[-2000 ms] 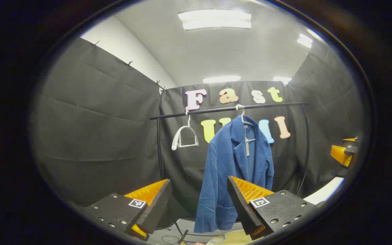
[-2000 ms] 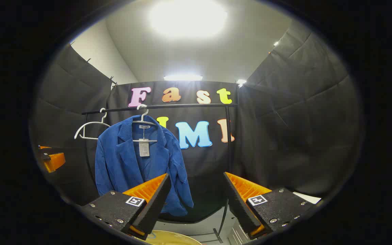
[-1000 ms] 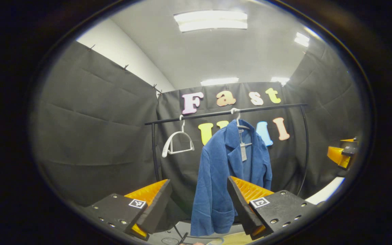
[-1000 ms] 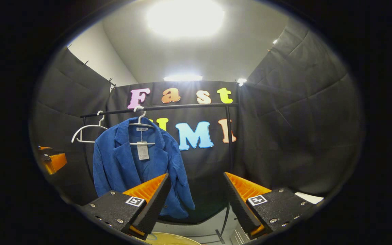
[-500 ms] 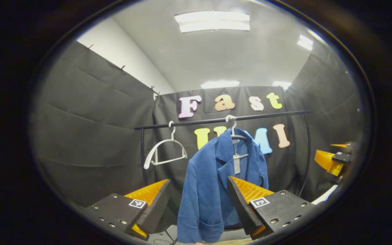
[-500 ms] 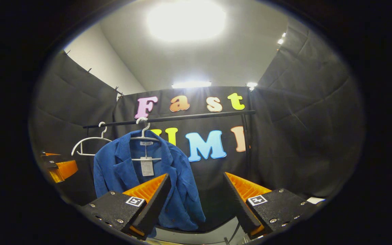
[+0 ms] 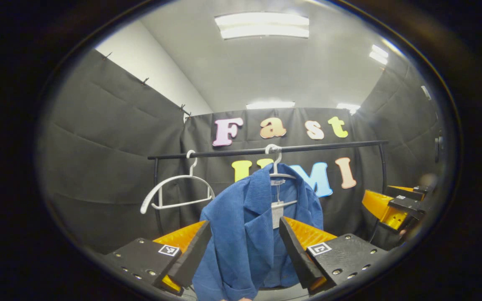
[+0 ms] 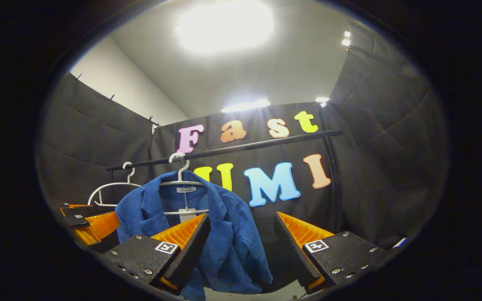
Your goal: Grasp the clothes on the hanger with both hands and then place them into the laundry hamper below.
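We are holding the left gripper (image 7: 245, 246) wide open and empty, tilted upward, with the blue jacket (image 7: 247, 234) framed between its fingers, just ahead. We are holding the right gripper (image 8: 239, 242) equally open and empty, the jacket (image 8: 224, 234) lying ahead toward its left finger, so by our judgement the left is nearer. The jacket is hanging lengthwise downward on its white hanger (image 8: 181, 177) from the black rail (image 7: 266, 149), beside an empty hanger (image 7: 174, 192).
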### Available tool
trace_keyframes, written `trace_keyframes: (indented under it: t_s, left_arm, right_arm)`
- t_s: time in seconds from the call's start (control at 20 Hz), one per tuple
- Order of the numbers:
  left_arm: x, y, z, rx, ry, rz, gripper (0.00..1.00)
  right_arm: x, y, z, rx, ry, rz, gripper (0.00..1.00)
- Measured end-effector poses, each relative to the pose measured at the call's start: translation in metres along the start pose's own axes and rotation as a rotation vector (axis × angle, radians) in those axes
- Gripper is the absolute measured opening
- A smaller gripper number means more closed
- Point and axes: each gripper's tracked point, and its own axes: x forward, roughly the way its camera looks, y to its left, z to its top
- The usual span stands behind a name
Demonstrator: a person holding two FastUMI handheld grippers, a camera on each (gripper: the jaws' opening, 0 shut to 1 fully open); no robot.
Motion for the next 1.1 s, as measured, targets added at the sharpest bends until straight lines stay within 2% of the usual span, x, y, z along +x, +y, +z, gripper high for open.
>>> trace_keyframes:
  t_s: [0.1,0.15,0.2,0.25,0.3,0.35,0.5,0.55,0.6,0.65,0.85,0.9,0.95,1.0,1.1]
  left_arm:
    - [0.016,-0.006,-0.005,-0.004,0.002,0.013,0.94]
    - [0.023,-0.008,-0.009,-0.001,0.004,0.022,0.99]
    - [0.029,-0.008,-0.012,-0.001,0.006,0.035,0.99]
    - [0.037,-0.011,-0.017,-0.004,0.012,0.041,0.94]
    - [0.044,-0.017,-0.021,-0.009,0.021,0.040,0.99]
    - [0.051,-0.022,-0.026,-0.007,0.030,0.039,0.94]
    - [0.076,-0.034,-0.038,0.018,0.047,0.041,0.94]
    - [0.081,-0.035,-0.044,0.027,0.060,0.053,0.99]
    - [0.087,-0.034,-0.051,0.033,0.075,0.067,0.94]
    - [0.093,-0.033,-0.056,0.035,0.085,0.080,0.99]
    - [0.109,-0.030,-0.073,0.048,0.109,0.117,0.99]
    - [0.113,-0.029,-0.075,0.056,0.110,0.127,0.94]
    - [0.117,-0.027,-0.078,0.061,0.109,0.140,0.99]
    - [0.120,-0.025,-0.080,0.061,0.107,0.156,0.94]
    - [0.127,-0.022,-0.085,0.052,0.104,0.180,0.94]
  right_arm:
    - [0.016,0.000,-0.005,-0.004,0.003,0.015,0.94]
    - [0.025,0.002,-0.008,-0.005,0.005,0.026,0.94]
    - [0.032,0.004,-0.013,-0.004,0.010,0.037,0.94]
    - [0.039,0.005,-0.017,0.000,0.017,0.046,0.94]
    - [0.046,0.005,-0.022,0.005,0.025,0.055,0.94]
    - [0.053,0.006,-0.027,0.011,0.035,0.064,0.93]
    - [0.076,0.007,-0.043,0.029,0.056,0.080,0.93]
    - [0.083,0.007,-0.048,0.031,0.062,0.086,0.94]
    - [0.090,0.008,-0.054,0.030,0.068,0.091,0.93]
    - [0.096,0.009,-0.060,0.028,0.077,0.099,0.94]
    - [0.116,0.021,-0.085,0.047,0.130,0.154,0.94]
    - [0.121,0.024,-0.091,0.054,0.139,0.167,0.94]
    - [0.125,0.026,-0.096,0.057,0.146,0.171,0.94]
    - [0.129,0.029,-0.102,0.061,0.158,0.173,0.94]
    - [0.135,0.037,-0.114,0.076,0.185,0.198,0.94]
